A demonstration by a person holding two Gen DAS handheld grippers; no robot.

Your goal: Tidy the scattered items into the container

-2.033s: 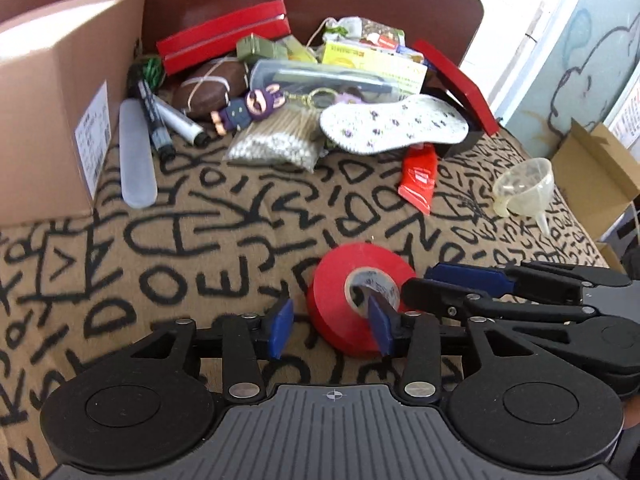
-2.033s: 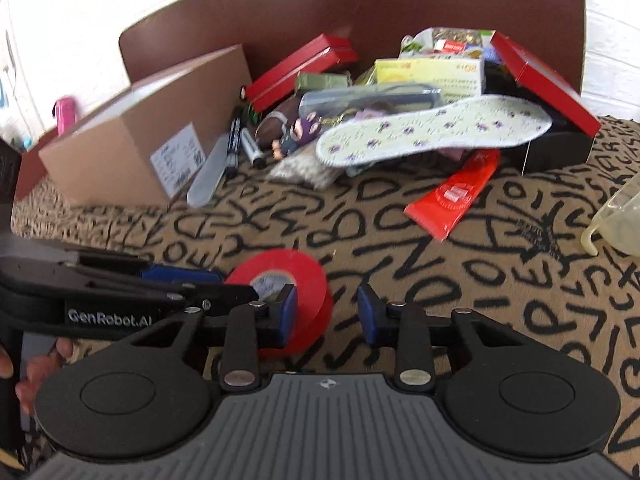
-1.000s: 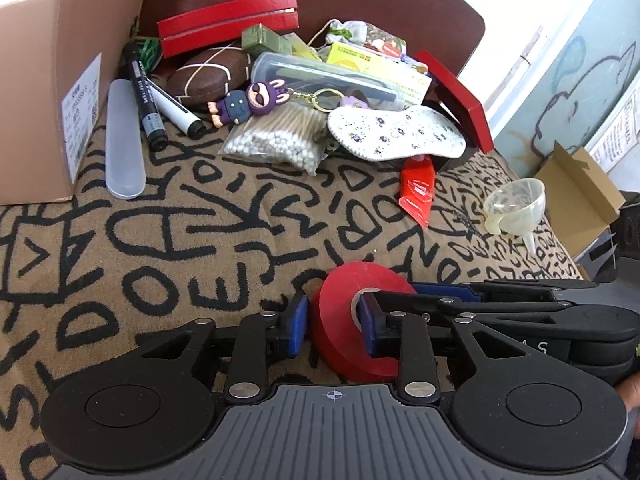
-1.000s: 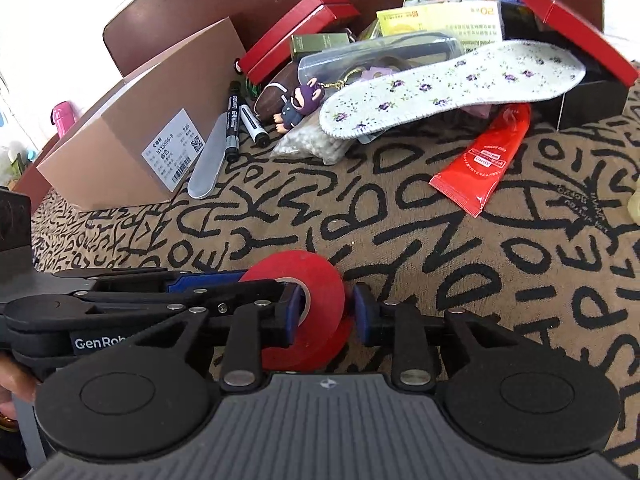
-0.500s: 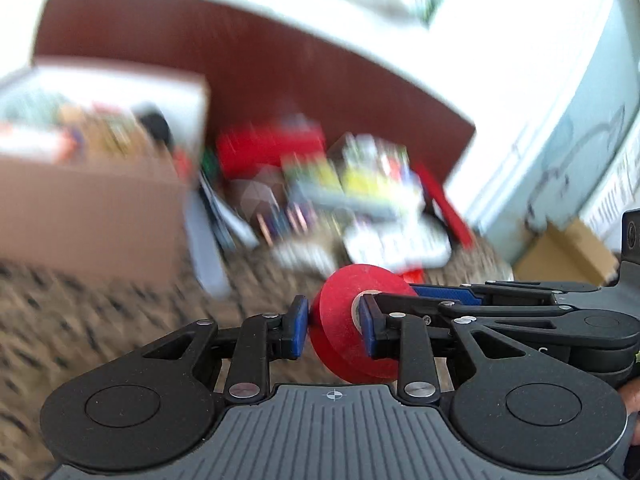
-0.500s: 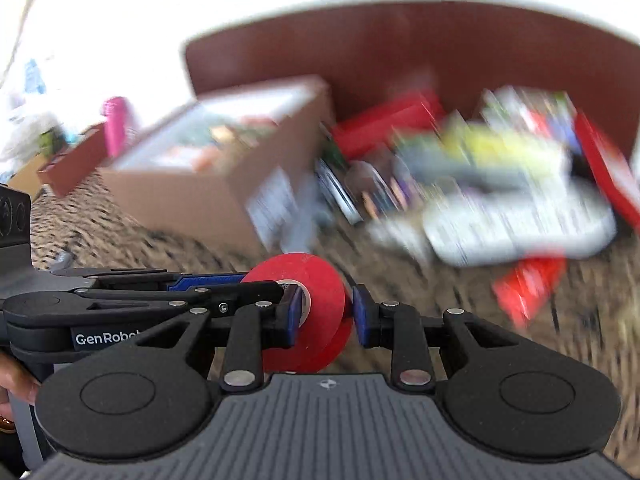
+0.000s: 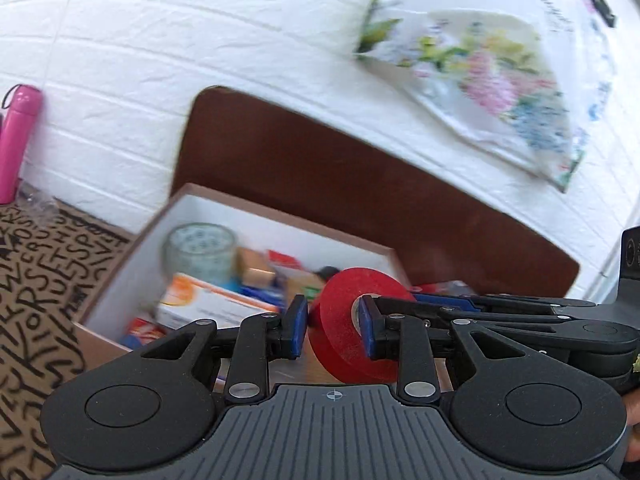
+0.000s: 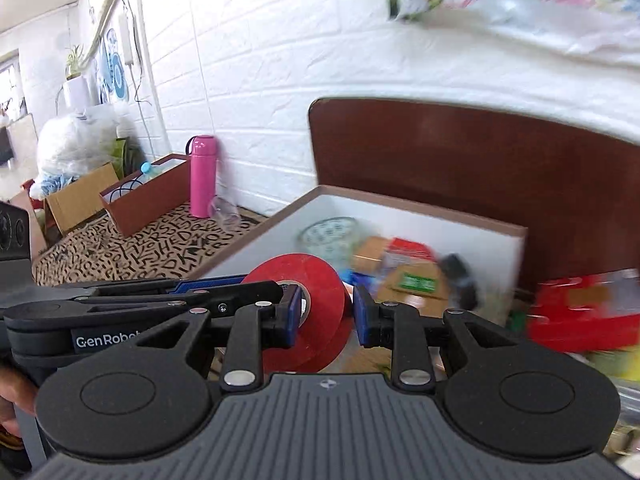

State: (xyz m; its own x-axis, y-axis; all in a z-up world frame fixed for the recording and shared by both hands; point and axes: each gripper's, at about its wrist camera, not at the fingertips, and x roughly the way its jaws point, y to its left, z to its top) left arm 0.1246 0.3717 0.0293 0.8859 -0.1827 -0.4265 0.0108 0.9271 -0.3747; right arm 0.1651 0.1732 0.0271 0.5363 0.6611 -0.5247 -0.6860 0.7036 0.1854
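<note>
A red tape roll (image 7: 340, 320) hangs in the air, held from both sides. My left gripper (image 7: 332, 332) is shut on it, one blue pad on its outer face and the other at its core. My right gripper (image 8: 326, 316) is shut on the same red tape roll (image 8: 320, 292), reaching in from the right in the left wrist view. Just beyond the roll stands the open cardboard box (image 7: 132, 240) with white inner walls, holding a glass jar (image 7: 198, 250), an orange-and-white carton (image 7: 208, 304) and several blurred small items. The right wrist view shows the same box (image 8: 420, 204).
The box stands on a letter-patterned cloth (image 8: 120, 248) before a brown board (image 7: 360, 200) and a white brick wall. A pink bottle (image 8: 202, 176) and an open brown crate (image 8: 148, 196) stand to the left. Red packaging (image 8: 580, 312) lies right of the box. A floral bag (image 7: 480, 60) hangs above.
Both grippers have risen off the cloth with the tape roll between them and swung left. The pile of loose items has left view, and the box's open top now shows.
</note>
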